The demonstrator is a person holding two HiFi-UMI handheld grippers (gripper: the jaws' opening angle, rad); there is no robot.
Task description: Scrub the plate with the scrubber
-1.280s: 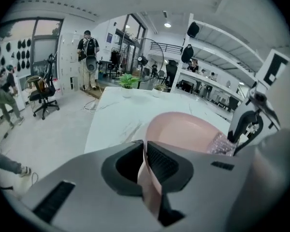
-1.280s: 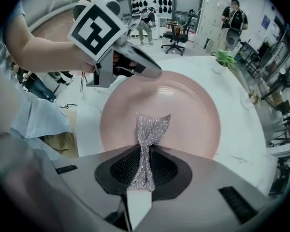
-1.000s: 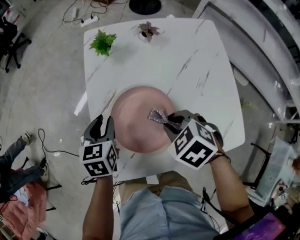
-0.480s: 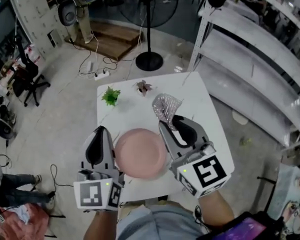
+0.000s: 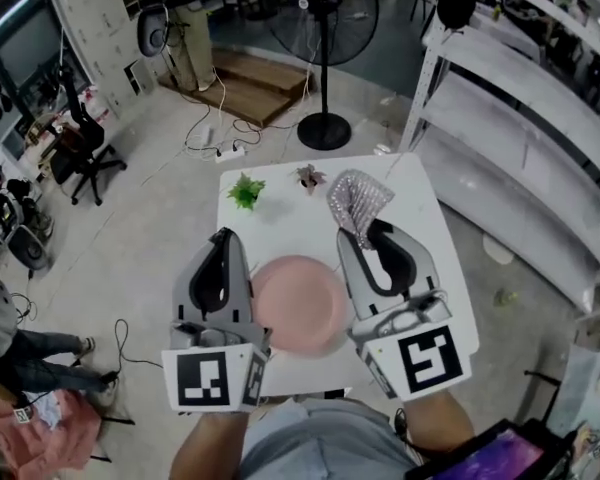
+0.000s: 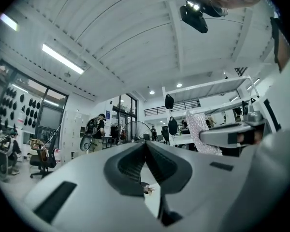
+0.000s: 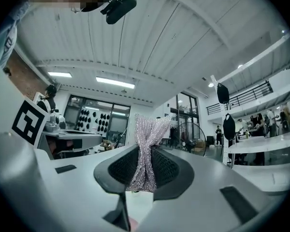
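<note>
The right tongs [image 5: 365,230] pinch the scrubber [image 5: 358,200] tight at its waist, so the mesh fans out above the tips, probably ready for wiping. The left tongs [image 5: 223,236] are closed on nothing. The 2 are raised high over the counter [image 5: 280,218], well clear of the plate [image 5: 300,303] lying there, so no scrubbing is under way.

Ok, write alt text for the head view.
The right gripper pinches a silvery scrubber, held up over a pink plate on a white table. The left gripper, shut and empty, is raised beside it.
</note>
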